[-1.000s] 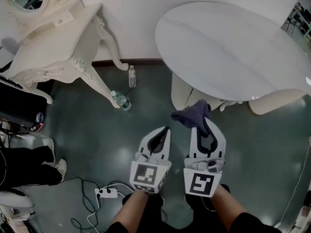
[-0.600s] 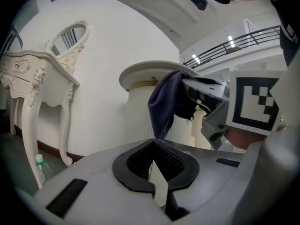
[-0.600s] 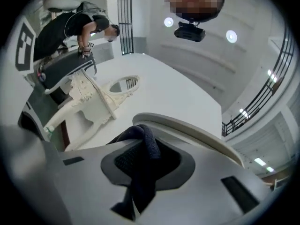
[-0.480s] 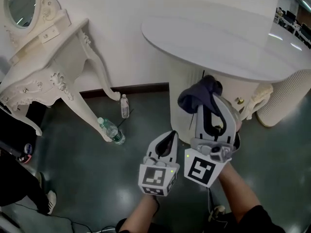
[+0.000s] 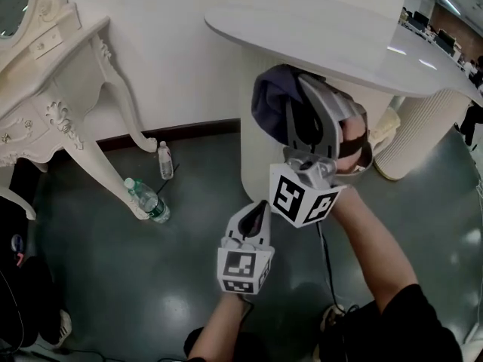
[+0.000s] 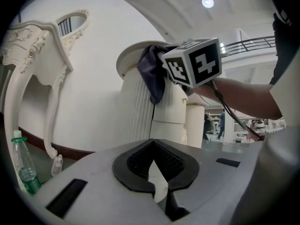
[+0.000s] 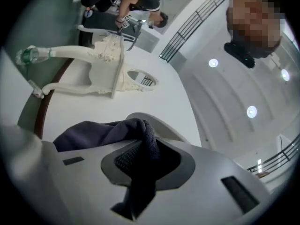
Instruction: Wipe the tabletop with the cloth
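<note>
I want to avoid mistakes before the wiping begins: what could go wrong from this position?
1. The right gripper holds the cloth close to the rim of the tabletop, so it may knock the rim on its way up.
2. The cloth is bunched and hangs mostly to one side of the gripper, so it might slip out, or wipe with only a small patch.
3. A bottle lies on the floor to the left; a sidestep could hit it.

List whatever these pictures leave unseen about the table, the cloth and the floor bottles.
- Tabletop: head view, right end cut off by the frame edge; surface seen at a grazing angle, so dirt cannot be judged.
- Cloth: head view, its far part hidden behind the right gripper.
- Larger bottle, smaller bottle: head view, labels too small to read.
</note>
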A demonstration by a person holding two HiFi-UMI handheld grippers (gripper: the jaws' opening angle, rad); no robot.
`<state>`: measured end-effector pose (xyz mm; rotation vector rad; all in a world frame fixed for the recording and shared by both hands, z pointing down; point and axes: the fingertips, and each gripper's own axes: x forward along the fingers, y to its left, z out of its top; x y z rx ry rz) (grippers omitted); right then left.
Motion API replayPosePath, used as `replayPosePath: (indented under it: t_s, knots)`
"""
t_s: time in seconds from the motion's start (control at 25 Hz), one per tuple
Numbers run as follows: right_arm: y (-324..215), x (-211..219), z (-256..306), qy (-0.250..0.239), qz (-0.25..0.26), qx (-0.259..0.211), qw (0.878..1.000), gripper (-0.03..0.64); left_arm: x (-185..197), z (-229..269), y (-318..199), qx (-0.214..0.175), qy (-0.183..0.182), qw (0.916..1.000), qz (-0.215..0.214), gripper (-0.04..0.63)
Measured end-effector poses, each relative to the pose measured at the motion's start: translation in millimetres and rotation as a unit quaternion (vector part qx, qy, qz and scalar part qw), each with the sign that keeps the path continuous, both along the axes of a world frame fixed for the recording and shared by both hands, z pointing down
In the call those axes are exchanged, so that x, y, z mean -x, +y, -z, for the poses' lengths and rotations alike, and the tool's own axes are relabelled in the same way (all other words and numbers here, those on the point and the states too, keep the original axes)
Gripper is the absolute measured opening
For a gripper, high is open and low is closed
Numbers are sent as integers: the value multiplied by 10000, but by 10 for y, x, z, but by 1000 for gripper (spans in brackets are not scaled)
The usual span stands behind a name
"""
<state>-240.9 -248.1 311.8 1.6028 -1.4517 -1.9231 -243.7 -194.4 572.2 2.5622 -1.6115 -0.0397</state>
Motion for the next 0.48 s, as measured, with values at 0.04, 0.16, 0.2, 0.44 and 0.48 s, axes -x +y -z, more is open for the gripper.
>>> replayPosePath:
  t_s: [0.04, 0.16, 0.2, 0.44, 0.48]
  knots:
    - [-90, 6, -54, 93, -142, 95, 9998, 57, 0, -11, -14, -9, -28, 10000, -20, 3]
    - [-297, -41, -171, 217, -418, 376, 9982, 57, 8, -29, -35, -40, -127, 9999, -73, 3]
    - [-322, -46, -203, 277, -447, 405, 9978, 57, 26, -63, -27, -26, -190, 9998, -67, 3]
    - [-475, 59, -372, 539, -423, 617, 9957, 57, 214, -403, -83, 348, -124, 9993, 83, 3]
    - [-499, 111, -444, 599, -388, 708, 9949, 57, 245, -433, -99, 360, -144, 9992, 95, 3]
